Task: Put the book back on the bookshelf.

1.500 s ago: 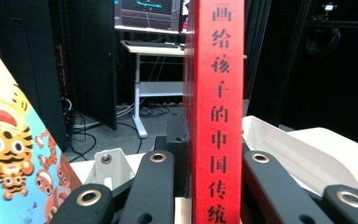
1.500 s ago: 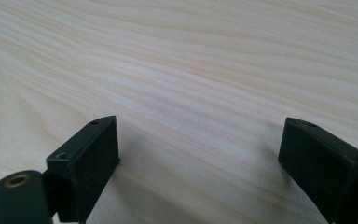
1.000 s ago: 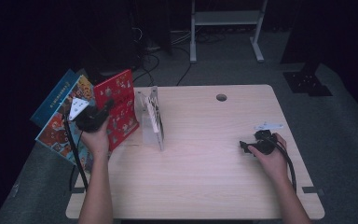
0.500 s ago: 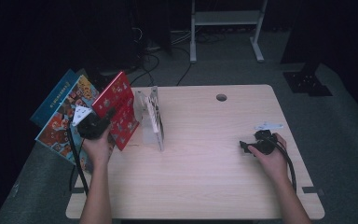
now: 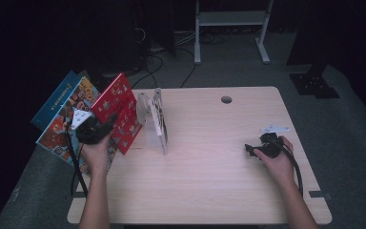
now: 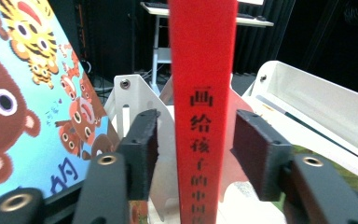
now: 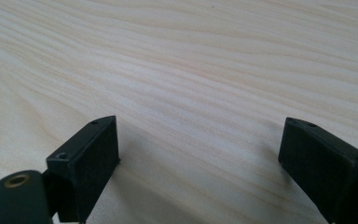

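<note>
left gripper (image 6: 193, 154) had just been opening, jaws clear of the red book (image 6: 204, 93) between them beside the white rack (image 5: 155, 121); withdrawal should run straight back to avoid toppling it; right gripper (image 7: 200, 163) rested open on the table (image 7: 214, 56).

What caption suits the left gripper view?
Left gripper jaws just opened, pads clear of the red book's spine.

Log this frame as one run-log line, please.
left gripper: jaws just opened, off red book spine between them | book leans at white rack | right gripper: open, resting on table
</note>
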`<state>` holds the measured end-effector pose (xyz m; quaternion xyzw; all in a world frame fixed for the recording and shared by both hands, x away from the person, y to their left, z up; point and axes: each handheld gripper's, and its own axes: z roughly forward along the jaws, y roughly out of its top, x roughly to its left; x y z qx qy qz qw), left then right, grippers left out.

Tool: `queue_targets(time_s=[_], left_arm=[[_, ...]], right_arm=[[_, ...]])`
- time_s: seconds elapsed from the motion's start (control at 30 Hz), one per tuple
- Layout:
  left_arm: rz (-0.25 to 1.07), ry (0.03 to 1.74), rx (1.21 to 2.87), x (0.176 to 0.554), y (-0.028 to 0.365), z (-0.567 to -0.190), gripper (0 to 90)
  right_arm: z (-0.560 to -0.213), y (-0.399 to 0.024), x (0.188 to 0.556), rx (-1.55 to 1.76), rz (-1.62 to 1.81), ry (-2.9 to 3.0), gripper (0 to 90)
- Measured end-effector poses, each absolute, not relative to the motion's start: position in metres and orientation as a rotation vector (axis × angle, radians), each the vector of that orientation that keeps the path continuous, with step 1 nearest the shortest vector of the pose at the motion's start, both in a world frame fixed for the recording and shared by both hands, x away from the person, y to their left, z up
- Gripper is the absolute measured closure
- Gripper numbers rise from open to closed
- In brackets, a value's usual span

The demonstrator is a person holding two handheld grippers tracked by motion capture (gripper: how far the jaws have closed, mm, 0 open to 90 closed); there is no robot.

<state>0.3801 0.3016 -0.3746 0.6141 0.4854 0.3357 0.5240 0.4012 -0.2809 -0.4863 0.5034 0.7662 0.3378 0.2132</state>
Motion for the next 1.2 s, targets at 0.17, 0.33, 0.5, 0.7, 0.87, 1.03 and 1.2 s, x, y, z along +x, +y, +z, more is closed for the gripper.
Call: queue_targets(time_s=[0.17,0.33,0.5,0.7,0.87,1.03,1.2], left_arm=[[0.817,1.178,1.473,0.374,0.302,-0.370,35.7],[0.798,1.198,1.492,0.371,0.302,-0.369,25.2],[0.825,1.223,1.515,0.364,0.301,-0.366,11.4],[0.837,1.212,1.518,0.352,0.300,-0.365,3.1],[0.838,1.194,1.512,0.339,0.300,-0.361,1.4],[0.818,1.177,1.503,0.328,0.301,-0.359,1.4],[0.806,1.139,1.499,0.315,0.296,-0.356,1.4]], right_arm=[[-0.486,-0.281,0.401,1.397,0.938,2.127,11.1],[-0.486,-0.281,0.401,1.397,0.937,2.127,11.1],[-0.486,-0.281,0.401,1.397,0.937,2.127,11.1],[-0.486,-0.281,0.401,1.396,0.937,2.129,10.6],[-0.486,-0.281,0.401,1.394,0.937,2.131,10.3],[-0.486,-0.281,0.402,1.392,0.935,2.134,9.9],[-0.486,-0.281,0.402,1.391,0.935,2.135,9.7]])
